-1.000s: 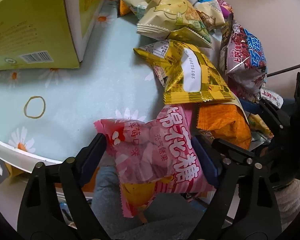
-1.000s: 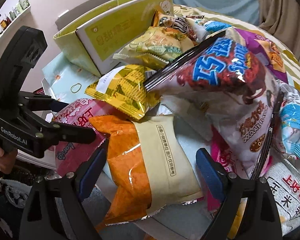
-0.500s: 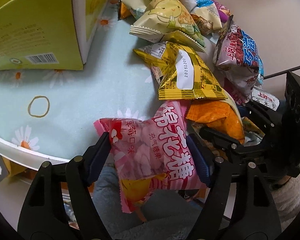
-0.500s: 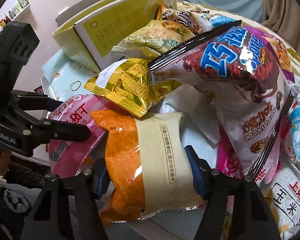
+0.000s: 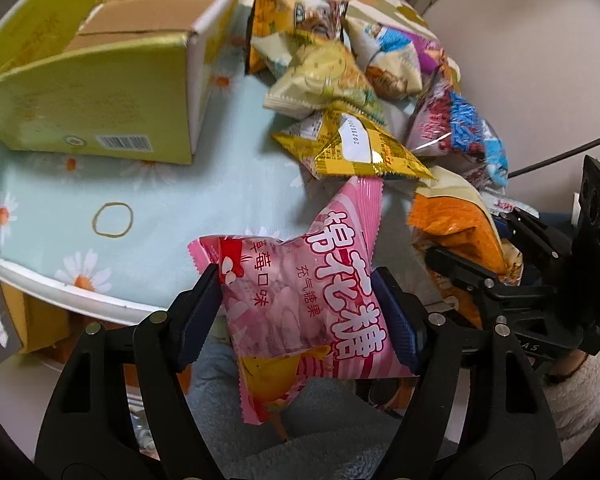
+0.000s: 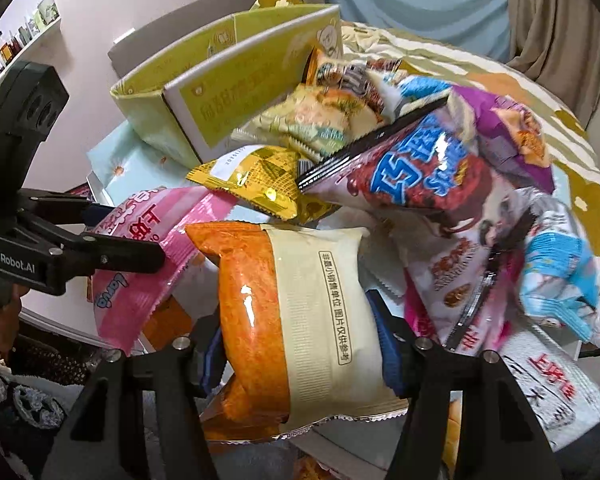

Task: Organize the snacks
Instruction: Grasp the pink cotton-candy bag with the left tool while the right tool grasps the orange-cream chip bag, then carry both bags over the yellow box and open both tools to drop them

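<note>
At the lower centre of the left wrist view, the left gripper is clamped on the pink marshmallow packet, both blue pads pressed into its sides, the packet lifted at the near rim of the table (daisy-print cloth). At the lower centre of the right wrist view, the right gripper is clamped on the orange-and-cream snack bag. The yellow-green carton stands open at the upper left of the left view. The remaining packets lie piled at upper right, the gold foil packet nearest the pink one.
</note>
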`<state>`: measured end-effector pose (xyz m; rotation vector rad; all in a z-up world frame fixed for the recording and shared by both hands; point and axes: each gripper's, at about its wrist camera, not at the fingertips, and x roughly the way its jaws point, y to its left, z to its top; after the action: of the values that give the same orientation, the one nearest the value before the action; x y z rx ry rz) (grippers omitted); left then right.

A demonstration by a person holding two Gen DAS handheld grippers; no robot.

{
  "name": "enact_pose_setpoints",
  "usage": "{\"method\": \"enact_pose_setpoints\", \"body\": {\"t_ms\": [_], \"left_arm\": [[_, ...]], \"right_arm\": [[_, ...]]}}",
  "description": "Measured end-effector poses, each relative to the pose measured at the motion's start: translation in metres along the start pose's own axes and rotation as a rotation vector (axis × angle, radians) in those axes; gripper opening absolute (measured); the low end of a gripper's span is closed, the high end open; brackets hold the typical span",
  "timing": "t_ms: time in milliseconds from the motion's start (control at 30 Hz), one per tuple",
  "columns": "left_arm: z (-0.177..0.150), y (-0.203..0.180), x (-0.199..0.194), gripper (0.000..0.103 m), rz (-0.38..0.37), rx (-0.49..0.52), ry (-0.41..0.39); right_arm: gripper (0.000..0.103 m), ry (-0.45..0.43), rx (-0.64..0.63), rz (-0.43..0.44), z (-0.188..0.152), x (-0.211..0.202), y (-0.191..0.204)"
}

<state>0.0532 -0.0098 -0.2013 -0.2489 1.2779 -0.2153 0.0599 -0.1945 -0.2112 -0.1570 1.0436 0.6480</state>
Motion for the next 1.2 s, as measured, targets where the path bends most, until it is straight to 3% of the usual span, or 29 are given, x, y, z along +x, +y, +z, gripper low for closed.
{"method": "enact_pose_setpoints", "body": {"t_ms": [333,600,967,1200], "left_arm": [[-0.008,0.000,-0.069,0.074,0.032,-0.036,-0.145],[0.023,0.007,-0.101,0.074,0.052,-0.049,-0.242],[0.137,0.066,-0.140,0.074,0.075,0.013,-0.338],[0.226,0.128,-0.136,0.074,0.099,0.063,-0.325]], "right_arm": [[0.058,-0.094,-0.027,-0.001,0.014,-0.051,0.011],[0.058,-0.158,-0.069,0.001,0.043,-0.071,0.019],[0.058,-0.255,-0.018,-0.044,0.144,-0.076,0.037],[0.058,-0.269,0.036,-0.072,0.231,-0.038,0.055]]}}
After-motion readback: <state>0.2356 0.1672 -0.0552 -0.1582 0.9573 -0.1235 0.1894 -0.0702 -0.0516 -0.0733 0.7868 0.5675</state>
